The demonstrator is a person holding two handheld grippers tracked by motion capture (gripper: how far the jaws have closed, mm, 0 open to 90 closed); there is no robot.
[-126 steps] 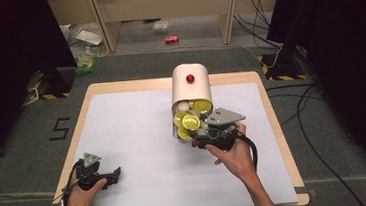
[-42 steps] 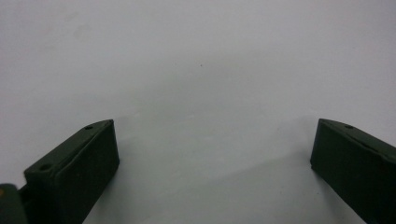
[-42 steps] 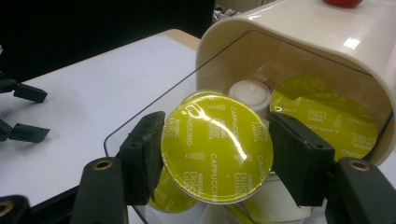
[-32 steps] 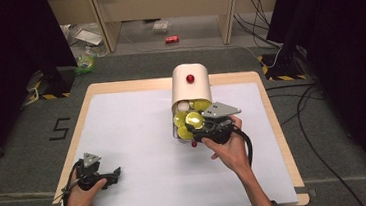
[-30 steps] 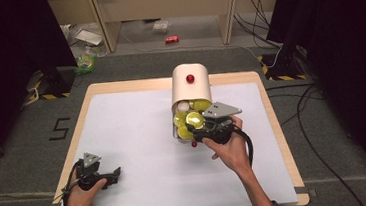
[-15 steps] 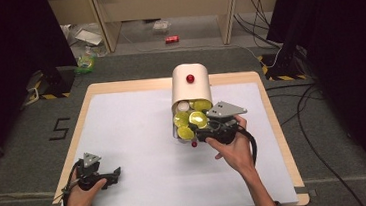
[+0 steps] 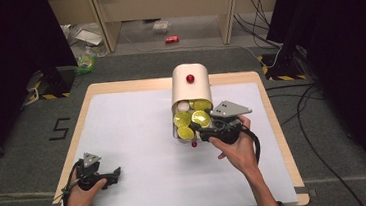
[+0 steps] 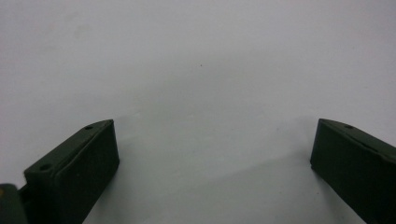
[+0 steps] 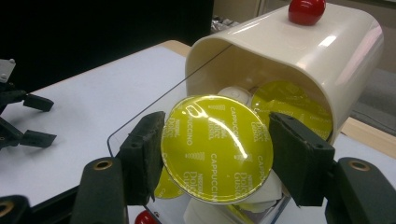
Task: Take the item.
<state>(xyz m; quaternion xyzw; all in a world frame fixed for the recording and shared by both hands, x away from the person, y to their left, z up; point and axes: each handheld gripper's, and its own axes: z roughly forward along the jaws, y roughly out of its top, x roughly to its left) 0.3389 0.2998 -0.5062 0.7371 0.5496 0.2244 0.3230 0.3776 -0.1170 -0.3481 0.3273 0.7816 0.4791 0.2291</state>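
Observation:
A cream container point(image 7: 190, 85) point(image 9: 299, 51) with a red knob point(image 9: 306, 10) lies on its side at the middle of the table. Several yellow-green foil-topped coffee capsules spill from its mouth onto a clear lid point(image 9: 140, 121). My right gripper point(image 7: 201, 129) point(image 9: 217, 154) is at that mouth, shut on one capsule point(image 9: 215, 140) marked "Cappuccino", foil facing the camera, a pad on each side of its rim. More capsules point(image 7: 185, 133) lie behind and under it. My left gripper point(image 7: 115, 175) point(image 8: 212, 158) rests open on the white table surface, nothing between its jaws.
The white mat point(image 7: 134, 137) covers a wood-edged table. A small second red knob point(image 7: 193, 144) sits at the clear lid's near end. The left gripper point(image 9: 23, 116) also appears far left in the right gripper view. Cables and clutter lie on the floor beyond.
The right hand has drawn back slightly from the container's mouth with the capsule still gripped. The left hand has stayed where it was.

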